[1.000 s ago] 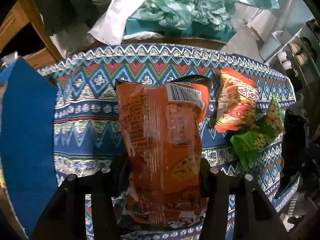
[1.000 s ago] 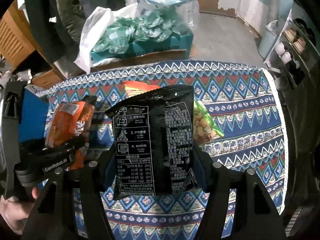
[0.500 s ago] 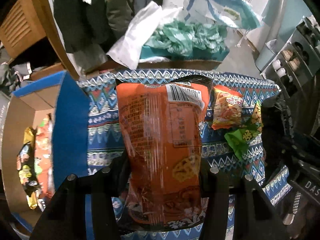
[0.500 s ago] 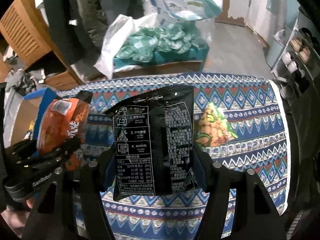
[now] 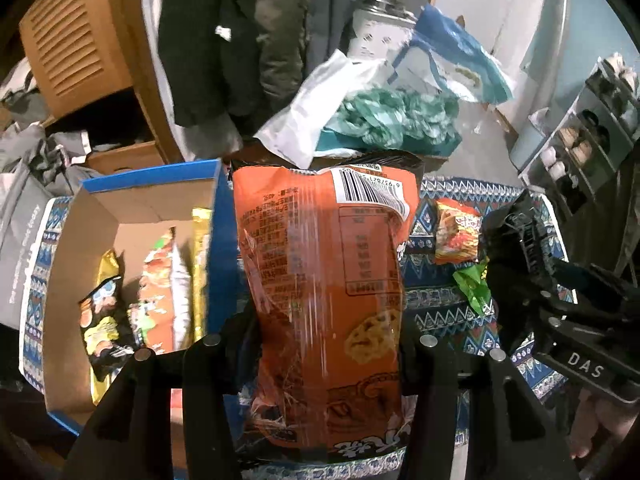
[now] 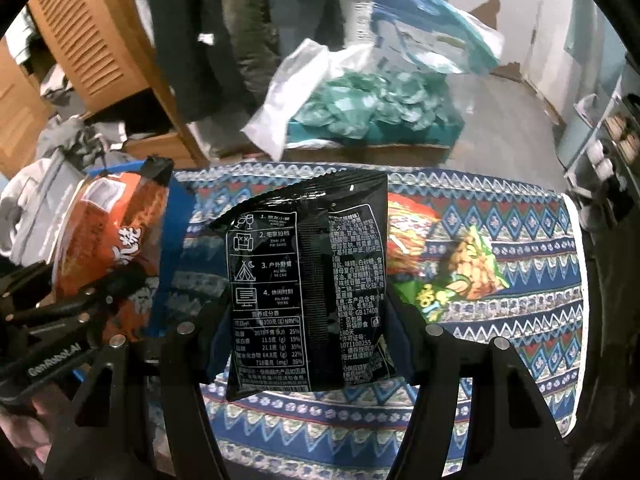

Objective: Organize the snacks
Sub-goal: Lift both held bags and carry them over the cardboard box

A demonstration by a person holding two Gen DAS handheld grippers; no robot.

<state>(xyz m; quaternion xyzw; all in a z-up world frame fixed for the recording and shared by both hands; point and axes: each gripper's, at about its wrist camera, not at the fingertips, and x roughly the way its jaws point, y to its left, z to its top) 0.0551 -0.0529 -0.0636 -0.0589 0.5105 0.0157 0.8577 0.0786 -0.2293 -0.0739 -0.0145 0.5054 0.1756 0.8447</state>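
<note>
Left wrist view. Left gripper (image 5: 320, 344): clenched on a tall orange crinkled-foil snack packet (image 5: 324, 280), barcode uppermost, held upright at centre frame. At 9 o'clock: an open cardboard box with blue outer walls (image 5: 216, 240), holding several upright snack packets (image 5: 160, 288). At 3 o'clock: the right gripper's black body, partly in view. At 2 o'clock, on the blue patterned tablecloth (image 5: 432, 280): a small orange-red snack packet (image 5: 458, 236) with a green snack packet (image 5: 474, 284) just beside it.

Right wrist view. Right gripper (image 6: 308, 332): clenched on a black glossy snack packet (image 6: 308, 280), printed back facing the camera, held above the tablecloth at centre. At 9 o'clock: the orange packet in the left gripper, near the blue box wall. At 3 o'clock: the orange-red and green packets lie on the cloth, touching.
</note>
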